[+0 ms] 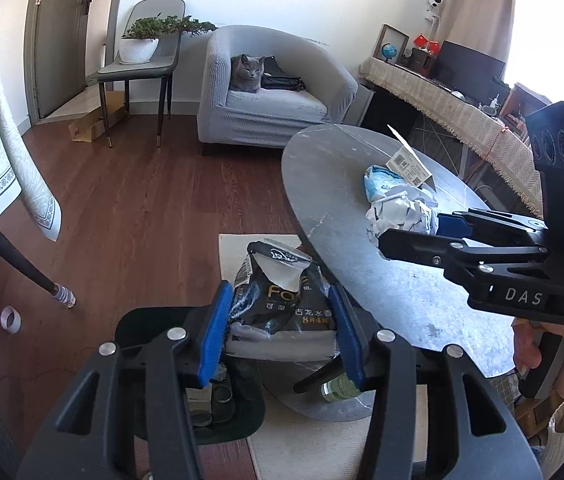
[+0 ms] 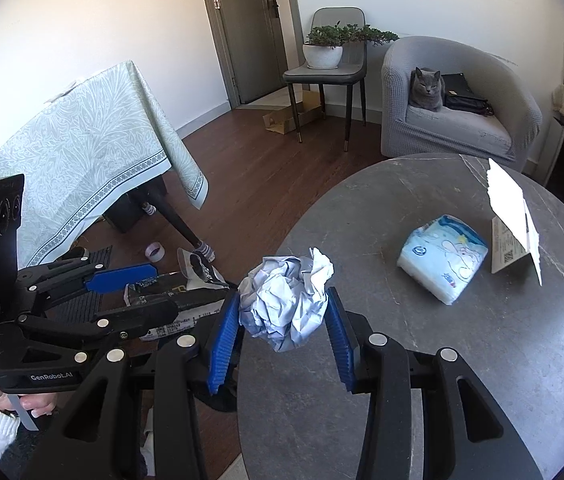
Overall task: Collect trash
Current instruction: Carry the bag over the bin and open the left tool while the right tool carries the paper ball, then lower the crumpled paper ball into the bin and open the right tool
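**Both hands loaded: soft wrapper on the left, paper ball on the right**

The left gripper (image 1: 282,328) carries a dark torn packet (image 1: 282,300), its blue fingers (image 1: 214,332) about a third open and pressed against the packet's two sides. The packet looks like thin, crinkly film: light, limp and probably a little slick, with a ragged flap standing up at 12 o'clock. A grip across the fuller lower body, as here, seems safer than one on the flap, which would likely fold or tear. It hangs over the floor just off the 9 o'clock edge of the round grey desk (image 1: 402,280), with a dark bin (image 1: 142,328) below it.

The right gripper (image 2: 284,332) holds a crumpled paper ball (image 2: 286,300), its fingers (image 2: 224,336) partly open and closed on the ball at 3 and 9 o'clock. The ball should be very light and springy; it squashes rather than slips, so a modest squeeze across the widest part should do. It sits over the desk's near-left rim.

Still lying on the desk toward 2 o'clock of the ball are a blue-and-white tissue pack (image 2: 442,260), soft and light, and a folded paper card (image 2: 514,216), thin, tented, best pinched at an edge.
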`<state>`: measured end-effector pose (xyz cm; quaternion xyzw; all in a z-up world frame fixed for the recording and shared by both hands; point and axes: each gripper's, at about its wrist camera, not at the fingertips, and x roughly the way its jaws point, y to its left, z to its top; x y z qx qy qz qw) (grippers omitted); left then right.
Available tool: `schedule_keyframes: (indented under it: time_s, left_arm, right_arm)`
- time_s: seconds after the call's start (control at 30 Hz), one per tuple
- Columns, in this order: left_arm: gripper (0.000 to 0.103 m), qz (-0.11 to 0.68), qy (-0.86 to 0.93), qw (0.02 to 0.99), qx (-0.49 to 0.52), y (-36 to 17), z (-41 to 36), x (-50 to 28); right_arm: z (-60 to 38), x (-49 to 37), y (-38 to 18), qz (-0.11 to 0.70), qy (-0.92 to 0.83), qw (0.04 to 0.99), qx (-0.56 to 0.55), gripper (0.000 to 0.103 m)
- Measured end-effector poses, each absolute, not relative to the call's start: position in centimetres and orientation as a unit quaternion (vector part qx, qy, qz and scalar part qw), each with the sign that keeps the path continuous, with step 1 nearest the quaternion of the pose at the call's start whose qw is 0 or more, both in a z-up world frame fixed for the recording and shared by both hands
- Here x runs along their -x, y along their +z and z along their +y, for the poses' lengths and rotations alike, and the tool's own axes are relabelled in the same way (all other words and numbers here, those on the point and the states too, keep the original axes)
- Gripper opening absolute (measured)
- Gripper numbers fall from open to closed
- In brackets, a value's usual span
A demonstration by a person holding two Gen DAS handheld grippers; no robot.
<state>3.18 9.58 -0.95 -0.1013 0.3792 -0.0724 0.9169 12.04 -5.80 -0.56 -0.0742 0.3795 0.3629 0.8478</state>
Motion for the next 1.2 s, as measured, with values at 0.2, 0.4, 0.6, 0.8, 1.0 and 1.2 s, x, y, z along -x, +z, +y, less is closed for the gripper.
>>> schedule_keyframes:
  time_s: [0.2, 0.4, 0.6, 0.8, 1.0, 1.2]
  left_arm:
    - [0.051, 0.393, -0.050, 0.912, 0.105, -2.0, 12.1, -2.8]
    - [0.051, 0.420, -0.018, 0.901, 0.106, -3.8, 14.7, -2.8]
    - [0.052, 0.468, 0.024, 0.875, 0.123, -7.4, 18.1, -3.2]
    - [0.052, 0.498, 0.032, 0.856, 0.131, -10.4, 20.2, -2.8]
    - [0.052, 0.507, 0.027, 0.848, 0.152, -11.1, 21.7, -2.6]
    - [0.063, 0.507, 0.021, 0.844, 0.175, -11.3, 22.8, -2.2]
  right_arm:
    - [-3.6, -11.8, -0.9, 0.382, 0.378, 0.840, 0.078, 0.043]
    - [-1.2, -11.7, -1.4, 0.386, 0.394, 0.830, 0.086, 0.043]
    - [1.5, -11.5, -1.7, 0.390, 0.410, 0.820, 0.090, 0.043]
    - [4.2, -11.2, -2.7, 0.399, 0.423, 0.807, 0.103, 0.043]
    - [6.4, -10.8, -3.5, 0.406, 0.431, 0.798, 0.114, 0.043]
    - [8.1, -10.8, -4.5, 0.414, 0.434, 0.790, 0.125, 0.043]
